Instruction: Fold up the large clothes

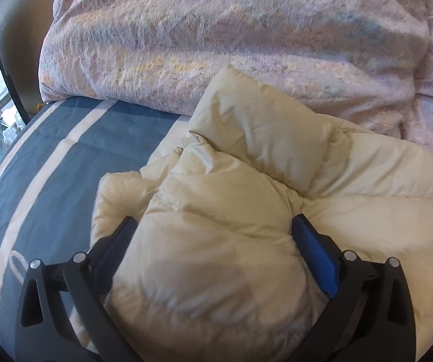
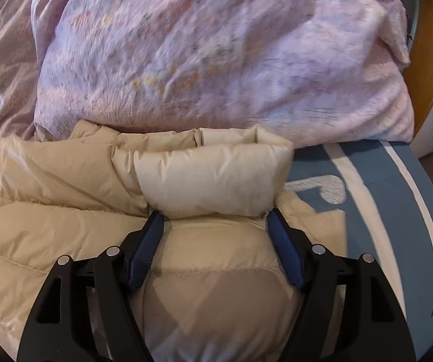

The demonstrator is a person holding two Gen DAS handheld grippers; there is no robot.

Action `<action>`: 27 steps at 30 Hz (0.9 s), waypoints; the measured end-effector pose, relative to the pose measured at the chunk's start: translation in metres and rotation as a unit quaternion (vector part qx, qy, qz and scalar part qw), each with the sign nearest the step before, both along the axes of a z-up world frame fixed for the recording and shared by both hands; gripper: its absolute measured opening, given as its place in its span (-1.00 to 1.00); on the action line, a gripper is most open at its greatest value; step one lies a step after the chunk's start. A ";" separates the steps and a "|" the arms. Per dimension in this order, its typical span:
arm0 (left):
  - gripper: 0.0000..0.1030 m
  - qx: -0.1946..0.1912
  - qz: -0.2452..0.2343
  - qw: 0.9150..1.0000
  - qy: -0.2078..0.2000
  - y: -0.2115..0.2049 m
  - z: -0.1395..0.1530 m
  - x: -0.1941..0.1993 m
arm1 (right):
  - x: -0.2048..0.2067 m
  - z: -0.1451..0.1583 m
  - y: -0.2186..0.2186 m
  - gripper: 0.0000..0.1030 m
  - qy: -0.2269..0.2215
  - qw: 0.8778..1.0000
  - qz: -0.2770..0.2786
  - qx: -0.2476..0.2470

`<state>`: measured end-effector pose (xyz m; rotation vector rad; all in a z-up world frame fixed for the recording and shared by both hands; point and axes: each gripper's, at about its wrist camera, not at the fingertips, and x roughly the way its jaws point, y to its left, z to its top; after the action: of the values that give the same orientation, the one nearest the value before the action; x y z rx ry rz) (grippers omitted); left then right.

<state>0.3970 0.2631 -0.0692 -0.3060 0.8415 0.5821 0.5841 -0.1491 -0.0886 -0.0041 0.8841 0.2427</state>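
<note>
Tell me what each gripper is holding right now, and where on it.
Both hold the cream puffer jacket: left gripper around a bunched padded fold, right gripper around a quilted section.

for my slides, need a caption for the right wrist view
Right gripper pinching a puffy section of the cream down jacket on the blue striped bed.

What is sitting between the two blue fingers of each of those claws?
A bulge of the cream puffer jacket fills the left gripper in the left wrist view, and likewise the right gripper in the right wrist view.
</note>
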 end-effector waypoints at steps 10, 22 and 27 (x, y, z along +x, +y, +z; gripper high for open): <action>0.96 -0.047 -0.004 0.998 -0.032 0.017 0.044 -0.101 | -0.065 0.037 -0.089 0.85 0.026 0.994 -0.008 0.106; 0.72 -0.143 -0.014 0.989 -0.023 0.018 0.009 -0.120 | -0.094 -0.015 -0.103 0.20 0.131 0.969 0.020 0.209; 0.09 -0.174 -0.019 0.983 -0.046 0.015 0.007 -0.119 | -0.095 -0.018 -0.098 -0.14 0.143 0.959 0.038 0.241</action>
<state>0.2776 0.2777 -0.0619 -0.6301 0.8556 0.3796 0.4896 -0.2473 -0.1064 0.4619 1.0950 0.5365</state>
